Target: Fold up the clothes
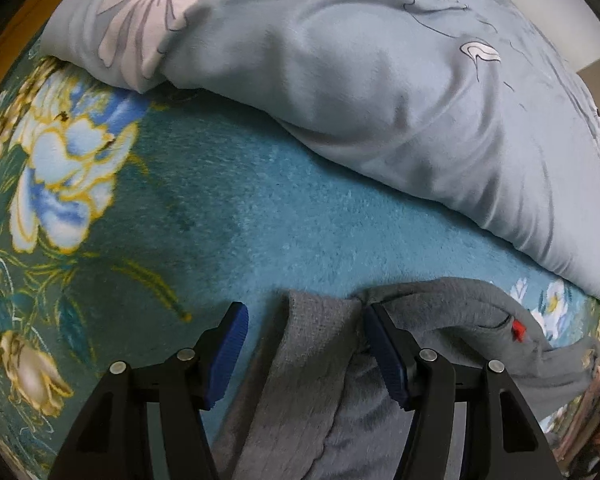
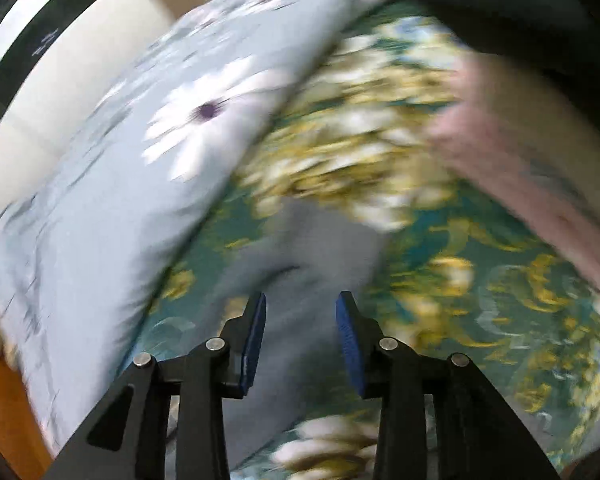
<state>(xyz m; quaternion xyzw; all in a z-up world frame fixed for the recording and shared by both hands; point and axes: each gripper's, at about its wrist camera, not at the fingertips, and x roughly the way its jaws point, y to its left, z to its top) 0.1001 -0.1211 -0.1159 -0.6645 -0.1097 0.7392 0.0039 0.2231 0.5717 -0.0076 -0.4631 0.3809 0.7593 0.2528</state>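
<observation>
We see a grey fleece garment lying crumpled on the teal flowered blanket at the bottom of the left wrist frame, a small red tag near its right edge. Our left gripper stands apart, one pad touching a fold. Our right gripper is parted above blurred grey cloth, gripping nothing. A pale blue quilt fills the upper frame.

My bed's own covers, seen from both wrists

A teal blanket with blue, white and yellow flowers lies under me, and a pale grey-blue duvet printed with white daisies is bunched on top of it along the far side. In my right view a pink cloth, blurred, lies on the blanket's right part, with wooden flooring at lower left.
</observation>
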